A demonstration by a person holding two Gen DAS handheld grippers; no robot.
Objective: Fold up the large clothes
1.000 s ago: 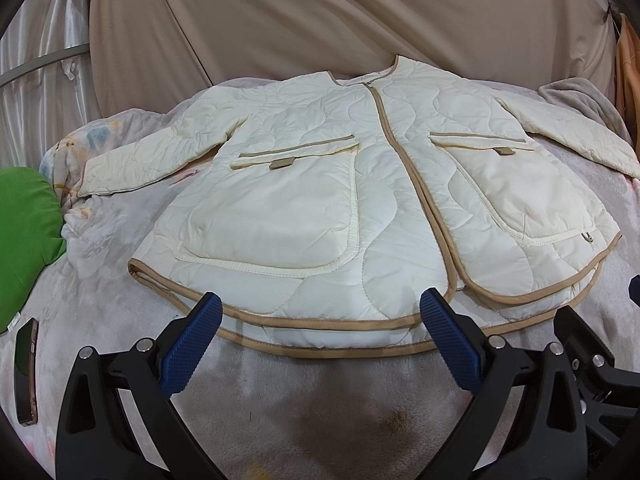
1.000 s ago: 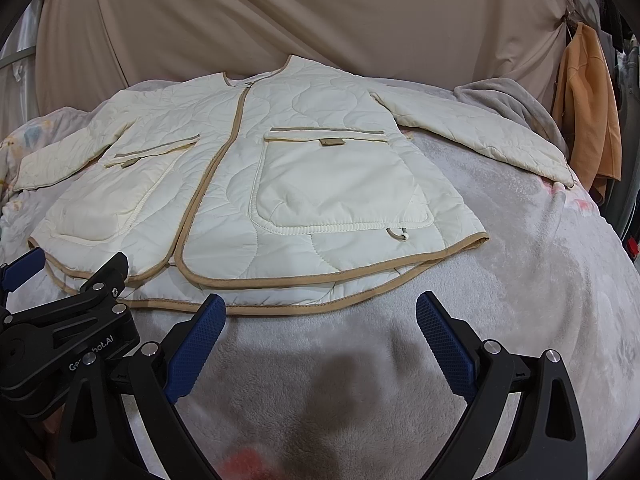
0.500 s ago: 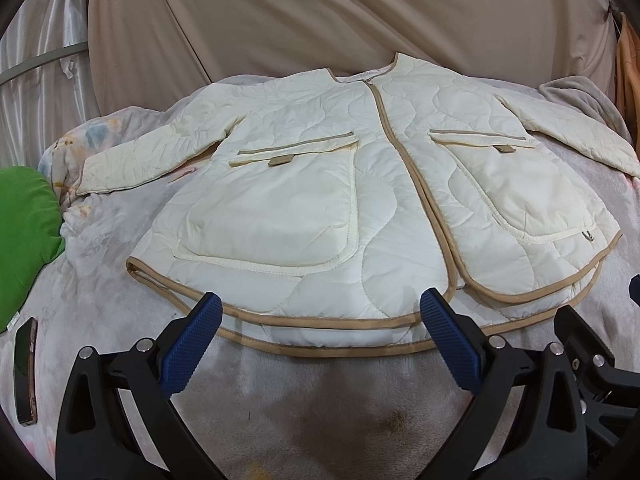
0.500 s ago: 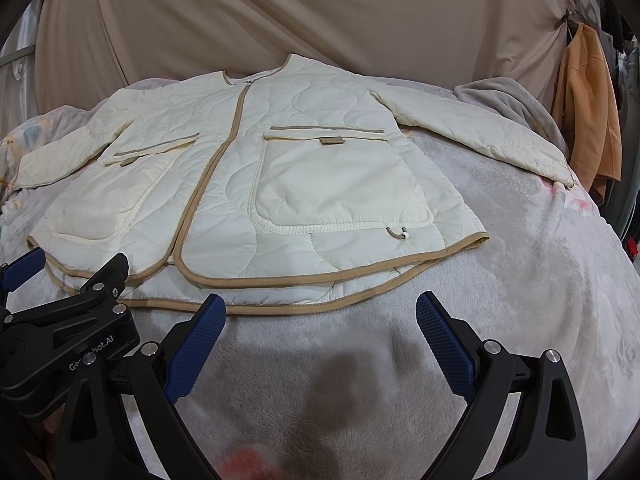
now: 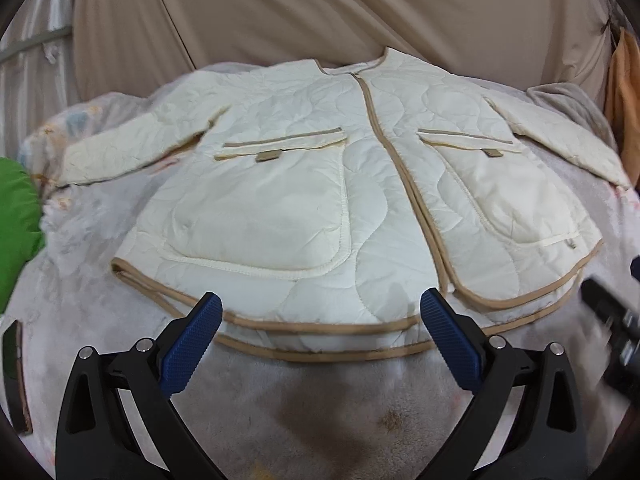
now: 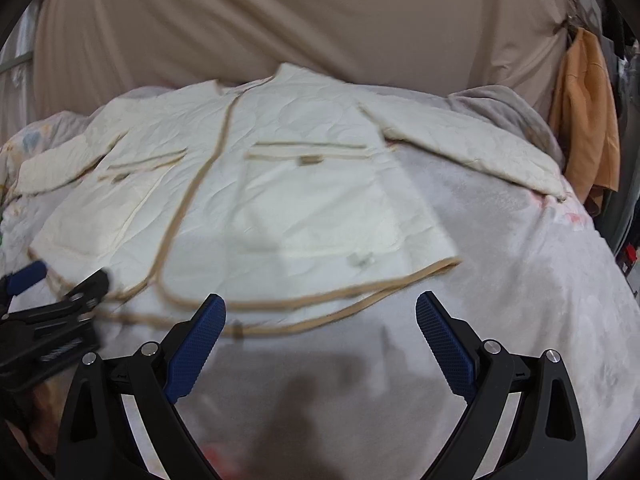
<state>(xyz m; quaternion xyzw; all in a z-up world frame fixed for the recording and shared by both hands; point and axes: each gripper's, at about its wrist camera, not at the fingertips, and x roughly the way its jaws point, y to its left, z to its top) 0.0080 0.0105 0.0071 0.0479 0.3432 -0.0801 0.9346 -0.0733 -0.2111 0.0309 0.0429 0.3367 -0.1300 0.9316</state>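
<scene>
A cream quilted jacket (image 5: 360,200) with tan trim lies flat and face up on a pale blanket, sleeves spread to both sides; it also shows in the right wrist view (image 6: 280,200). My left gripper (image 5: 320,336) is open and empty, its blue pads just short of the jacket's hem. My right gripper (image 6: 320,336) is open and empty, just short of the hem on the jacket's right half. The left gripper shows at the left edge of the right wrist view (image 6: 48,312), and the right gripper at the right edge of the left wrist view (image 5: 616,332).
The blanket (image 6: 520,280) covers a bed. A beige curtain (image 5: 320,12) hangs behind. A green cushion (image 5: 16,224) and a phone (image 5: 16,376) lie at the left. An orange garment (image 6: 584,120) hangs at the right, next to a grey blanket (image 6: 504,116).
Both grippers have moved forward toward the jacket's hem and are in motion now; the right wrist view is blurred. Both stay open.
</scene>
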